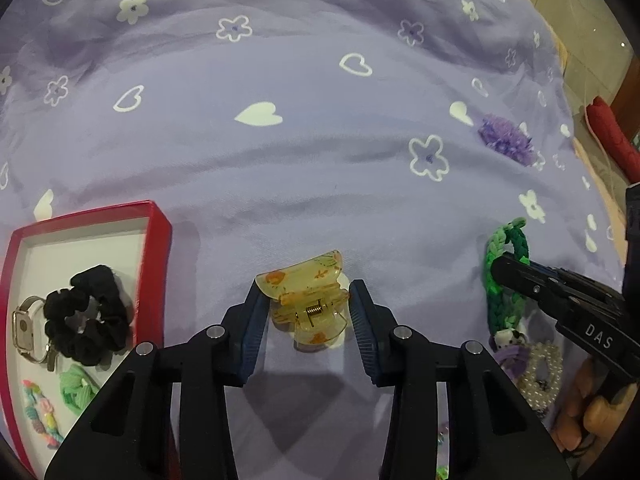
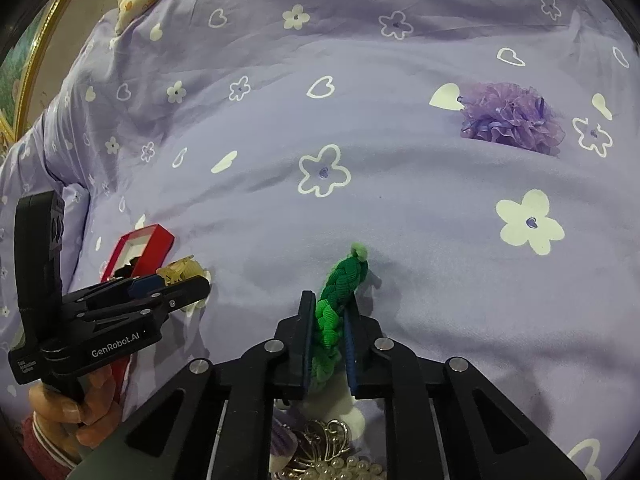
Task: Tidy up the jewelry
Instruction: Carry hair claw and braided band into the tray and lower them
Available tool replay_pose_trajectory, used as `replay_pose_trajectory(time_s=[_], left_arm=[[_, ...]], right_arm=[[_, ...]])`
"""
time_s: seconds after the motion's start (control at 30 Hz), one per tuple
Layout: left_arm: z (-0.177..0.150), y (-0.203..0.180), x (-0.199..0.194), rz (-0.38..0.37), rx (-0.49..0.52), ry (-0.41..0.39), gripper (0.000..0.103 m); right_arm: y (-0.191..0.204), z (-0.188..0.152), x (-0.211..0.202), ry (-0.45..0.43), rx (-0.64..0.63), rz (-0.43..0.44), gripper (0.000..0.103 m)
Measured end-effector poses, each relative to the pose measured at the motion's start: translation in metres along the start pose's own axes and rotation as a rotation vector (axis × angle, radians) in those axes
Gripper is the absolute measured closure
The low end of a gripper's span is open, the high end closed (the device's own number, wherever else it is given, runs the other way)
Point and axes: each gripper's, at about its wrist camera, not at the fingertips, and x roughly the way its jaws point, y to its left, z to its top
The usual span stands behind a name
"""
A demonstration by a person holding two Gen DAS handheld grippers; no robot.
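Observation:
A translucent yellow claw clip lies on the lilac bedspread. My left gripper has a pad pressed against each side of it. The right wrist view shows the same left gripper at the left with the clip at its tips. My right gripper is shut on a green braided band, which sticks out past the fingertips. In the left wrist view the right gripper pinches that band at the right edge.
A red box at the left holds a black scrunchie, a small watch, a green hair tie and a bead bracelet. A purple scrunchie lies farther off. Pearl pieces lie under the right gripper.

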Motion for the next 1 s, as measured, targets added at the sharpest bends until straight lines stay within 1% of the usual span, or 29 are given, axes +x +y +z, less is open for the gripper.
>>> replay_pose_trajectory(time_s=[0.13, 0.33, 0.5, 0.7, 1.0], left_arm=[[-0.004, 0.004, -0.02, -0.024, -0.017, -0.028, 0.064], [-0.02, 0.019, -0.057, -0.04, -0.056, -0.074, 0.064], [-0.035, 0.03, -0.082, -0.034, -0.086, -0.112, 0.064], [-0.055, 0.044, -0.105, -0.031, -0.125, -0.14, 0.064], [-0.085, 0.076, -0.129, 0.003, -0.177, -0.156, 0.064]], right_arm=[[0.004, -0.001, -0.013, -0.029, 0.006, 0.04, 0.092], [0.02, -0.003, -0.03, -0.045, -0.01, 0.084, 0.092], [0.039, -0.008, -0.037, -0.048, -0.03, 0.113, 0.092], [0.064, -0.015, -0.041, -0.038, -0.062, 0.149, 0.092], [0.105, -0.031, -0.037, -0.011, -0.108, 0.193, 0.092]])
